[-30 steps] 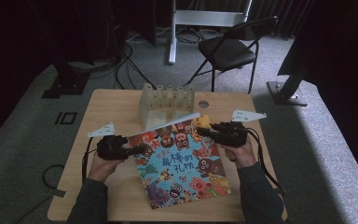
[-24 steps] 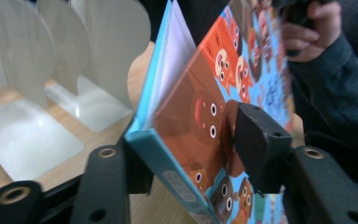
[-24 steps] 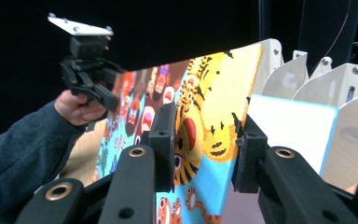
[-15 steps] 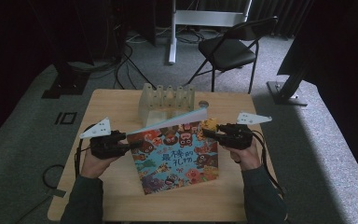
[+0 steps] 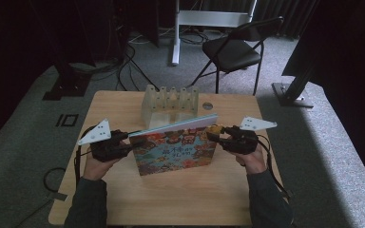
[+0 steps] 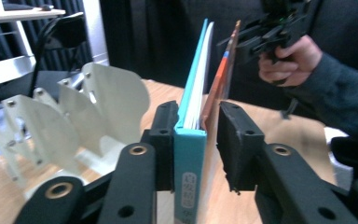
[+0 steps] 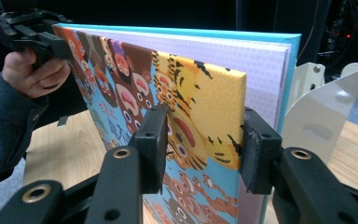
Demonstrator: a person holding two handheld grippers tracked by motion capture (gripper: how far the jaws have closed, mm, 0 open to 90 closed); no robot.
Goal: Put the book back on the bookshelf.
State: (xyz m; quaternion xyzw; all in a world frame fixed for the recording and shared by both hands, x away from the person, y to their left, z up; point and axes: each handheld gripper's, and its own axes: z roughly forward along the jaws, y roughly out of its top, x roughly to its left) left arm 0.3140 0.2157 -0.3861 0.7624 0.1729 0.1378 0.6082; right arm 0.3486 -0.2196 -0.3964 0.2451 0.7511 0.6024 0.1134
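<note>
A picture book (image 5: 176, 147) is held upright above the wooden table (image 5: 180, 199), just in front of a pale slotted rack (image 5: 170, 103) whose slots stand empty. The book's spine end is clamped between the jaws of the left gripper (image 5: 123, 146); in the left gripper view one pad is pressed on the teal back cover and the other (image 6: 235, 140) sits close against the front cover. The jaws of the right gripper (image 5: 216, 135) have just been opening: in the right gripper view the left pad touches the illustrated cover (image 7: 186, 121), while a gap is seen at the right pad, so the grip there is loosened. Large white characters are printed across the cover, and small writing is seen on the spine (image 6: 189, 184); neither can be read.
</note>
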